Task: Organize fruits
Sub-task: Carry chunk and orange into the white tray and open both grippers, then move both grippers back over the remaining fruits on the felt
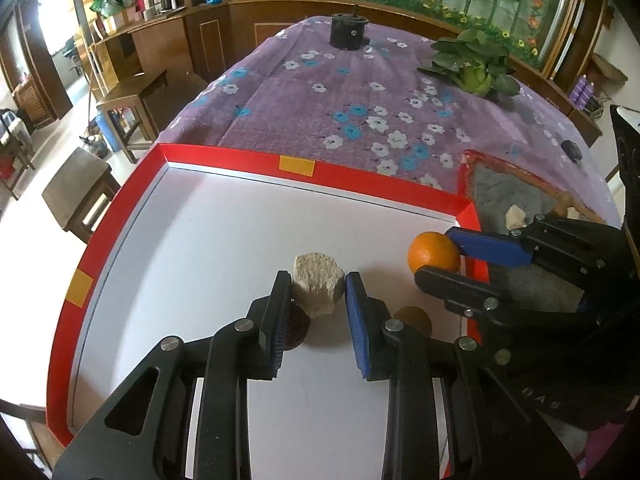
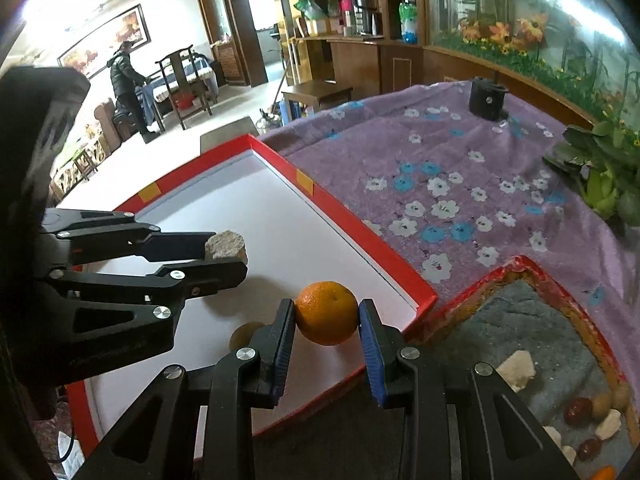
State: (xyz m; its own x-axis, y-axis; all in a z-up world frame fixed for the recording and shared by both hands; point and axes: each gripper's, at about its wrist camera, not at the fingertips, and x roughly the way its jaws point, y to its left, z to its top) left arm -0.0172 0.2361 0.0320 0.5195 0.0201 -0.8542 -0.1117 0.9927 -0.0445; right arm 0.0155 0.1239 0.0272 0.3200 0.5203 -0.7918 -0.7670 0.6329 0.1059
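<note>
My left gripper (image 1: 319,286) is shut on a pale beige rough chunk (image 1: 318,288) and holds it above the white floor of a red-rimmed tray (image 1: 240,160). My right gripper (image 2: 326,314) is shut on an orange (image 2: 326,312) over the tray's right end. In the left wrist view the orange (image 1: 434,256) and right gripper (image 1: 440,254) are at the right. In the right wrist view the left gripper (image 2: 230,252) with the chunk (image 2: 226,245) is at the left. A brown round fruit (image 1: 414,318) and a dark red one (image 1: 298,326) lie on the tray under my left fingers.
A second red-rimmed tray with grey lining (image 2: 540,320) at the right holds pale chunks (image 2: 516,364) and dark red fruits (image 2: 578,410). The purple flowered cloth (image 1: 340,92) carries a leafy green vegetable (image 1: 476,64) and a black cylinder (image 1: 348,32). Wooden stools stand left of the table.
</note>
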